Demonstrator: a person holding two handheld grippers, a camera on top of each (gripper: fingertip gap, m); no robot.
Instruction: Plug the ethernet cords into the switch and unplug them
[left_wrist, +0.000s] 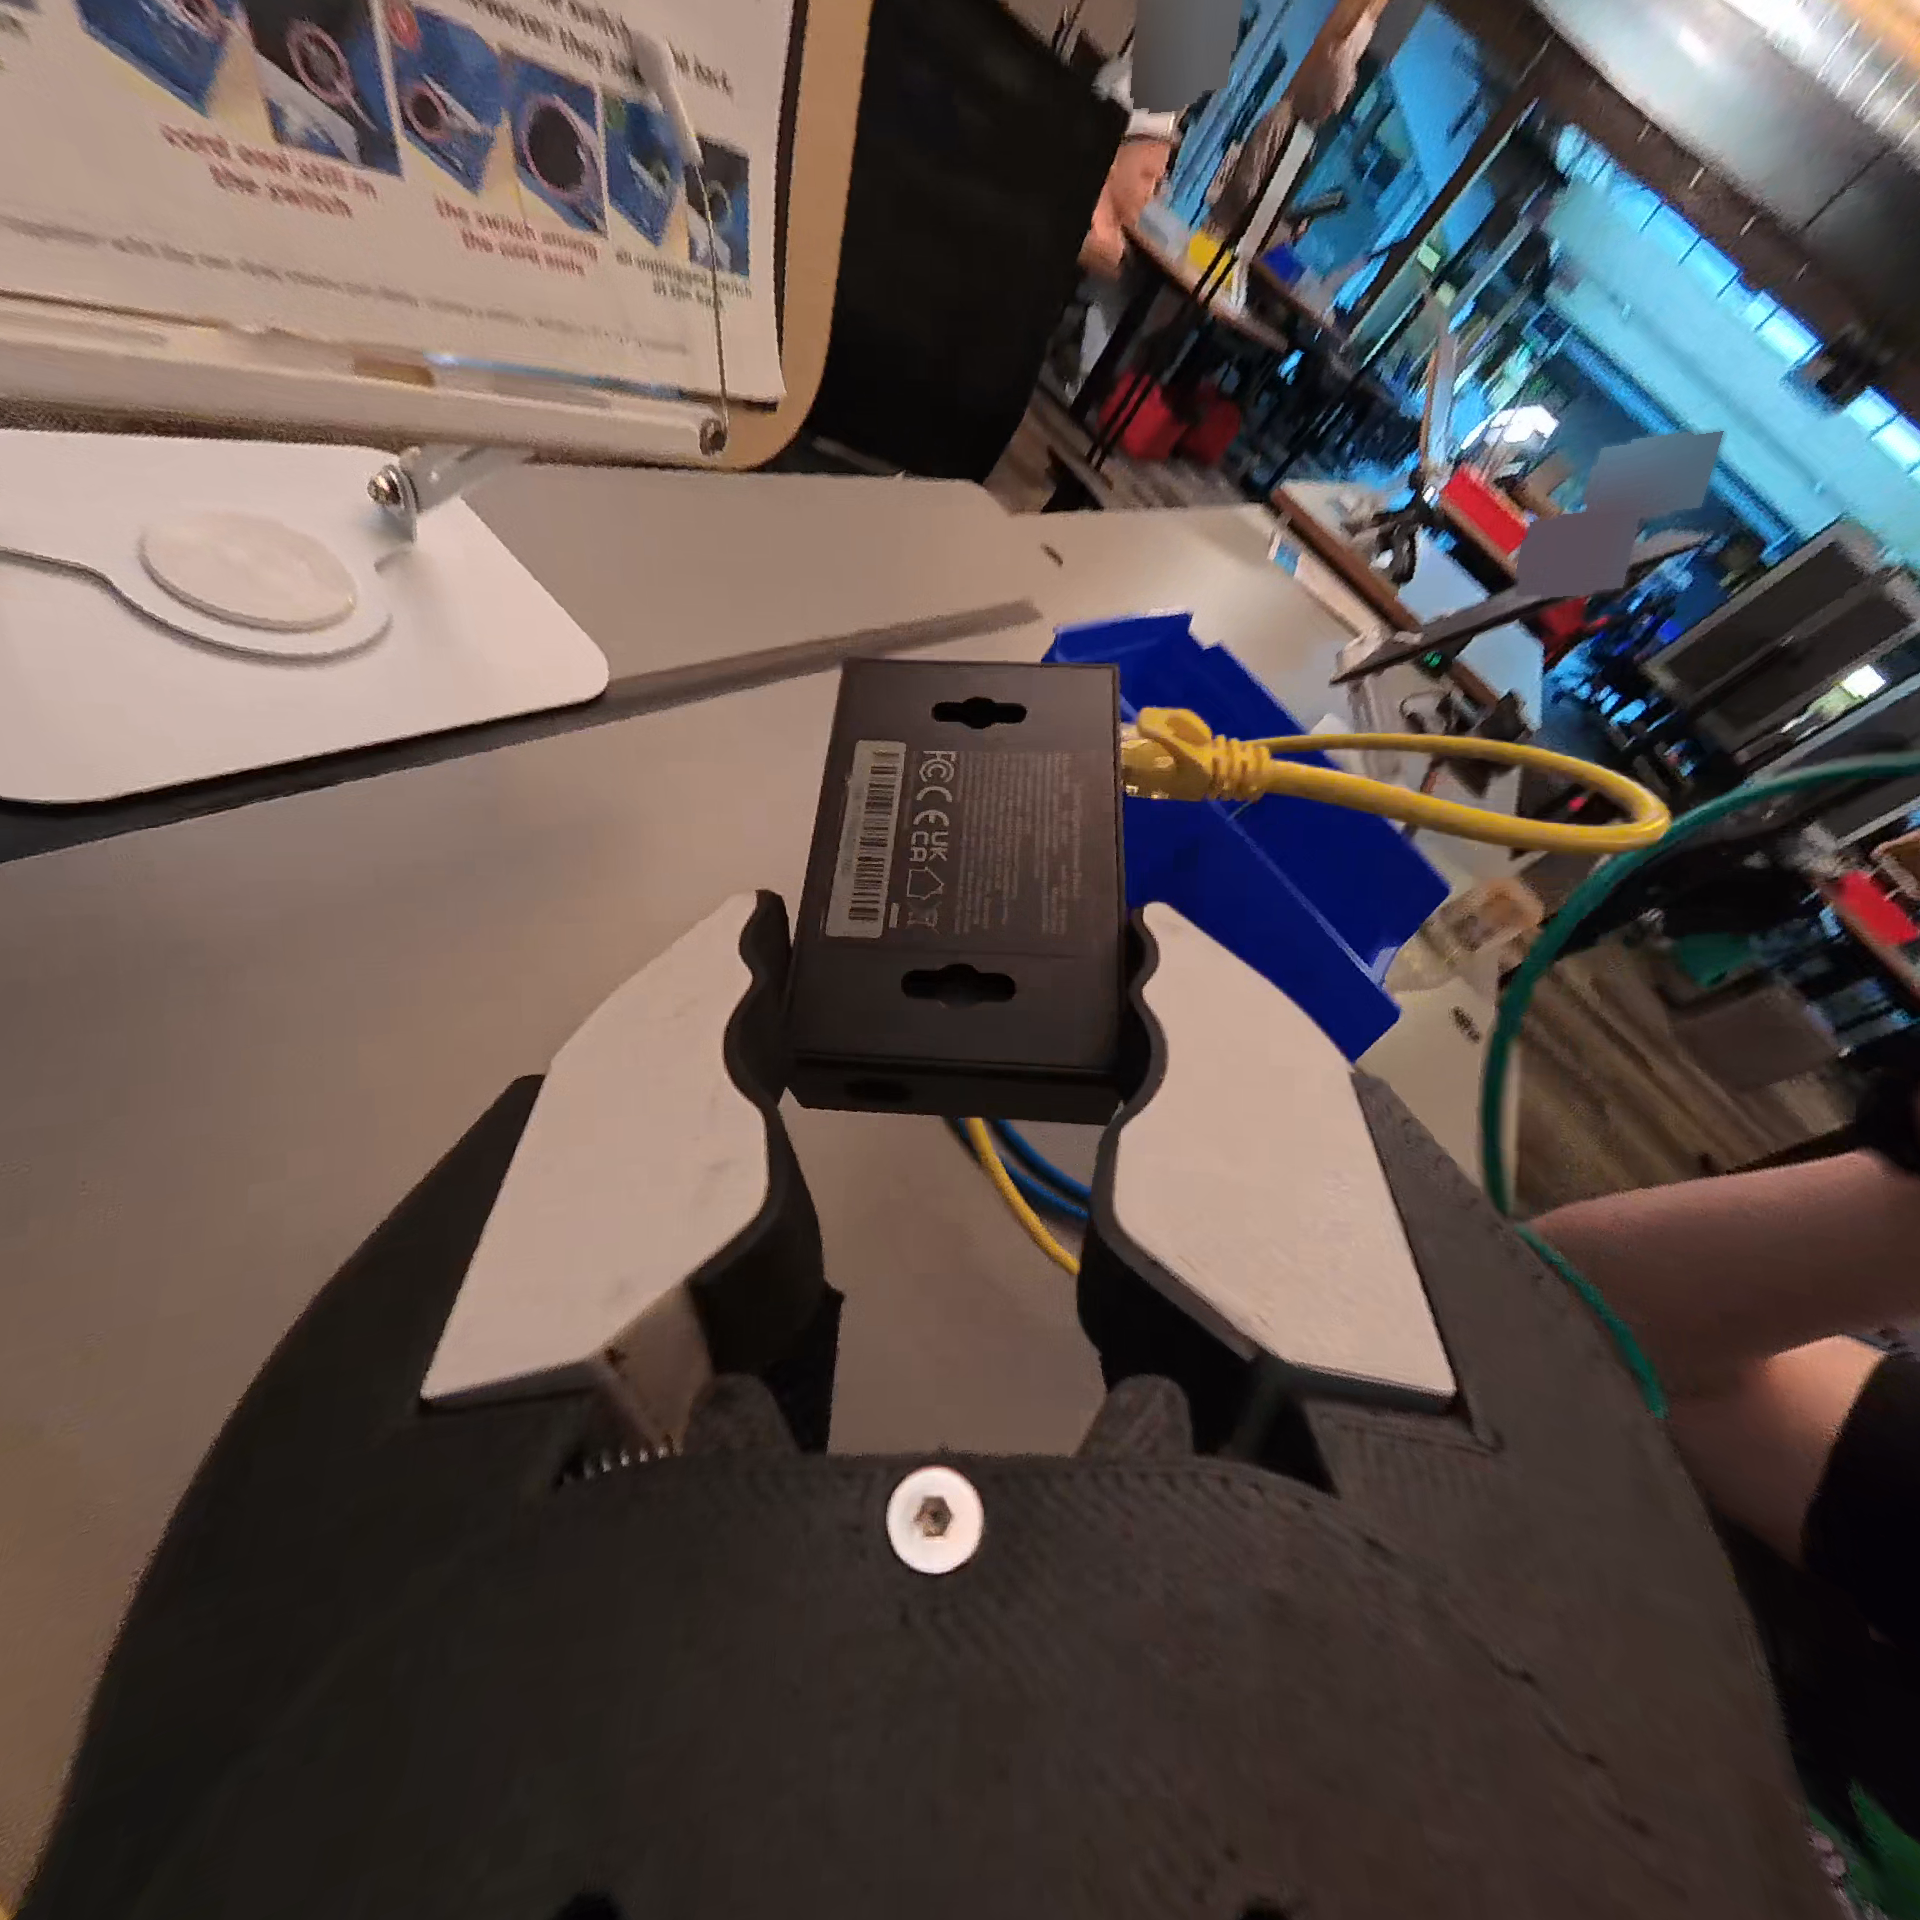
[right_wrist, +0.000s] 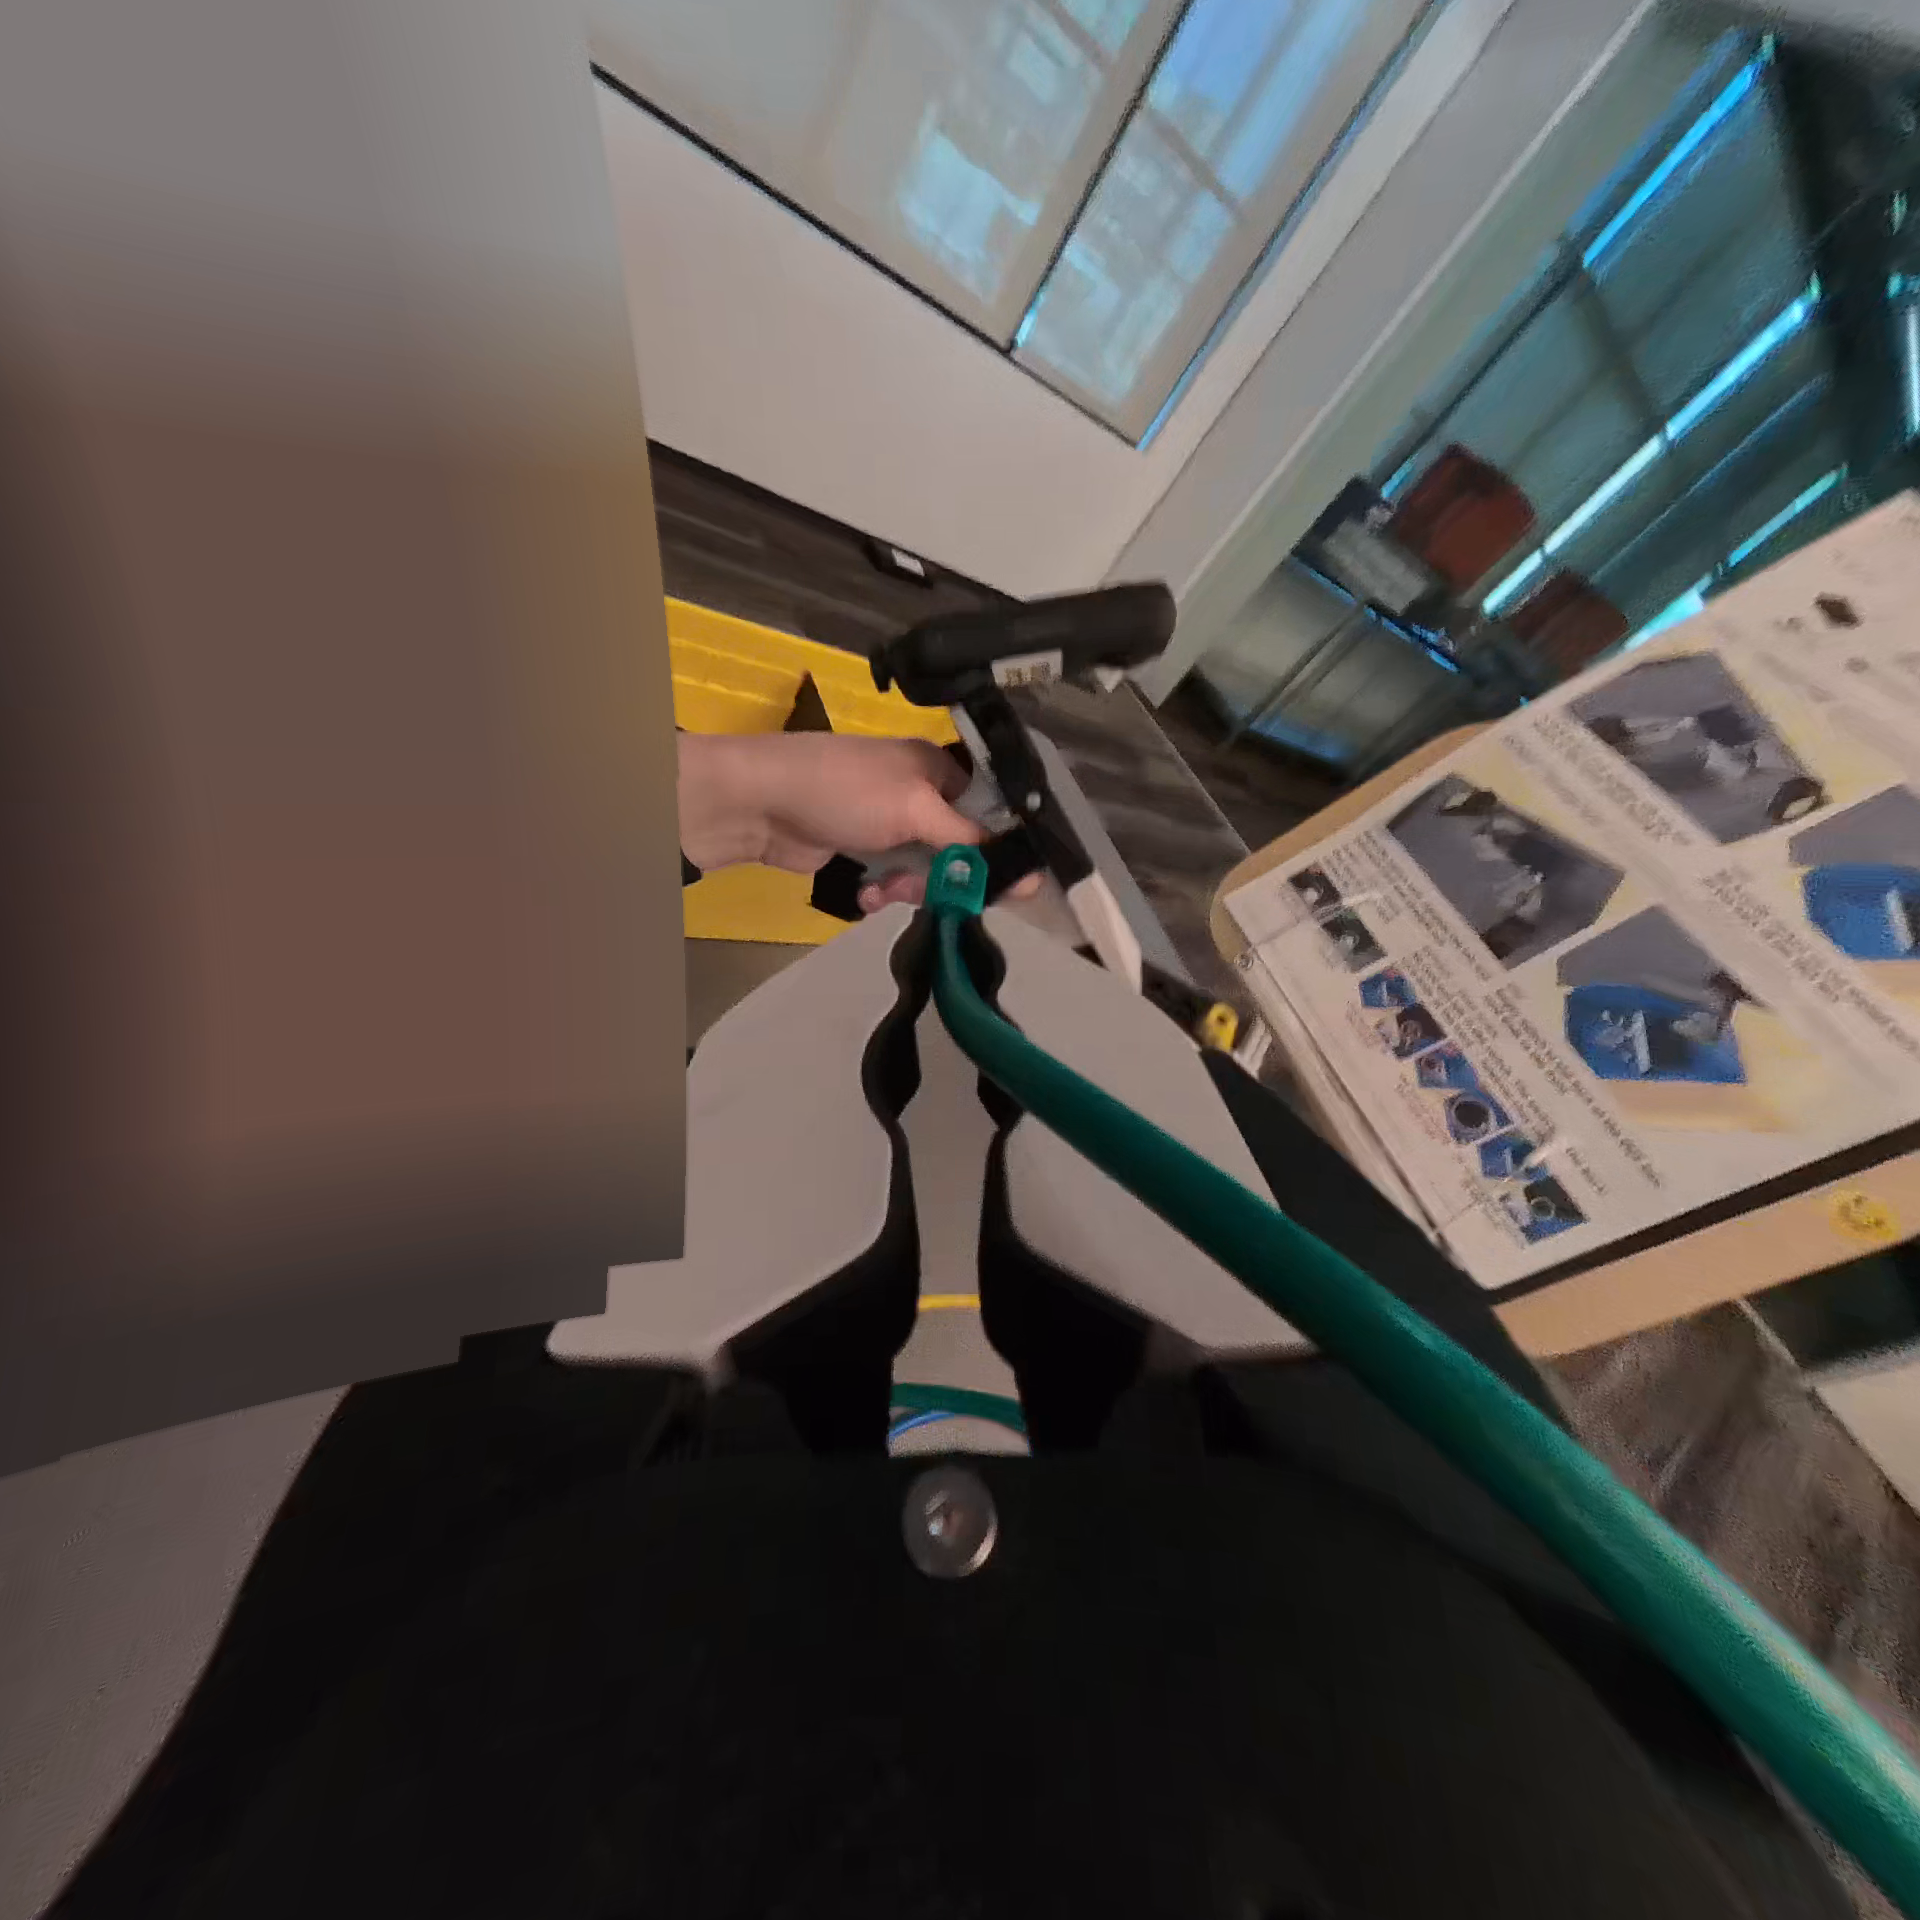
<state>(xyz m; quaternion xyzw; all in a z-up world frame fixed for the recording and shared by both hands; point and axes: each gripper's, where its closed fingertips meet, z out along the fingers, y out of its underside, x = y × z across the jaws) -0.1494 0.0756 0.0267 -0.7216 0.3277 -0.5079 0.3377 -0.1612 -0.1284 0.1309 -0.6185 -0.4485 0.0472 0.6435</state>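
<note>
While the black switch (left_wrist: 961, 883) is clamped underside-up between the left gripper (left_wrist: 940, 997) jaws, a yellow cord (left_wrist: 1195, 767) is seen plugged in at three o'clock. In the right view, the green cord (right_wrist: 1195, 1174) is pinched behind its plug by the nearly closed right gripper (right_wrist: 951, 961); the plug is best squared to a free port before being pushed.

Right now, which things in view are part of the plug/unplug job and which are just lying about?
In the job:
- switch, clamped in left tool, underside up
- yellow cord, plugged into the switch
- green cord, plug end pinched in right tool
- blue cord on the table, loose

Lying about:
- blue bin
- instruction sheet
- white stand base
</note>
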